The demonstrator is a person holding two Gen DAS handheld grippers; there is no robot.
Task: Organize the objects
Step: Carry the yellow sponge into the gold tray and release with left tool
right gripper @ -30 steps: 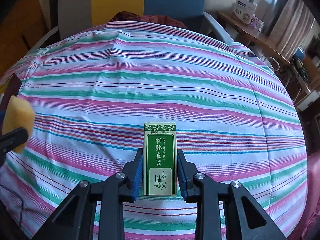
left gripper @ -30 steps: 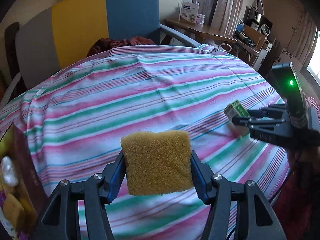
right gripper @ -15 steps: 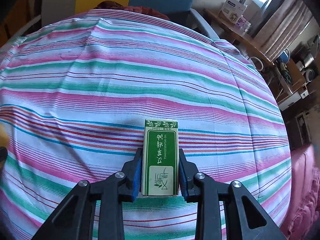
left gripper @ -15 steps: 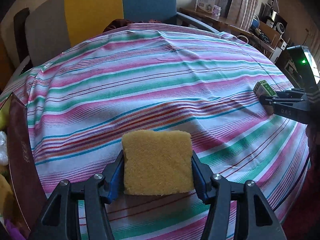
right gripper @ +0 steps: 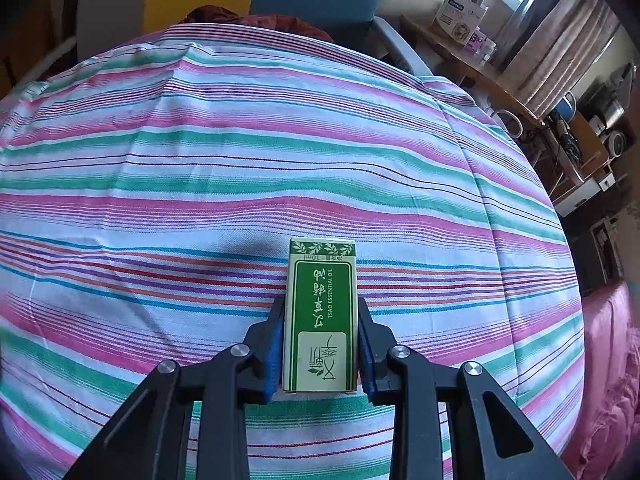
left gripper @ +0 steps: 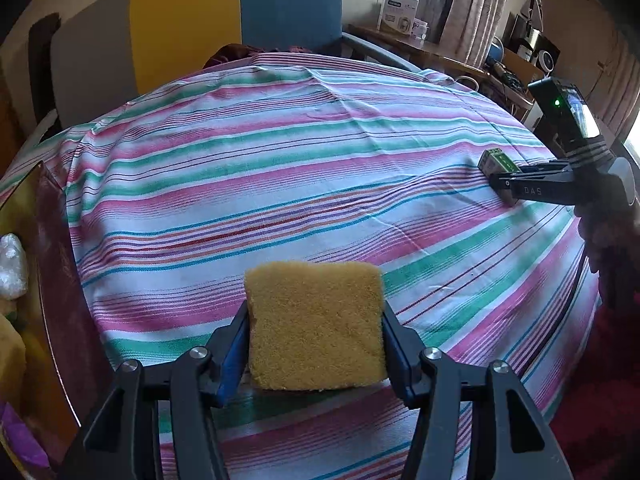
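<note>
My left gripper (left gripper: 316, 344) is shut on a yellow sponge (left gripper: 316, 324) and holds it just above the near part of the striped tablecloth (left gripper: 280, 168). My right gripper (right gripper: 321, 340) is shut on a green and white essential oil box (right gripper: 320, 312), held low over the cloth (right gripper: 280, 160). In the left wrist view the right gripper (left gripper: 505, 185) and its box (left gripper: 497, 161) show at the right edge of the table.
An open brown box (left gripper: 48, 264) with a white wrapped item and yellow things stands at the table's left edge. A grey, yellow and blue chair (left gripper: 200, 28) stands behind the table. A wooden desk (right gripper: 480, 76) with boxes is at the back right.
Both grippers keep their hold. The left view has swung slightly right and the brown box now sits nearer the left edge. The right gripper has moved closer to the cloth and a little right.
</note>
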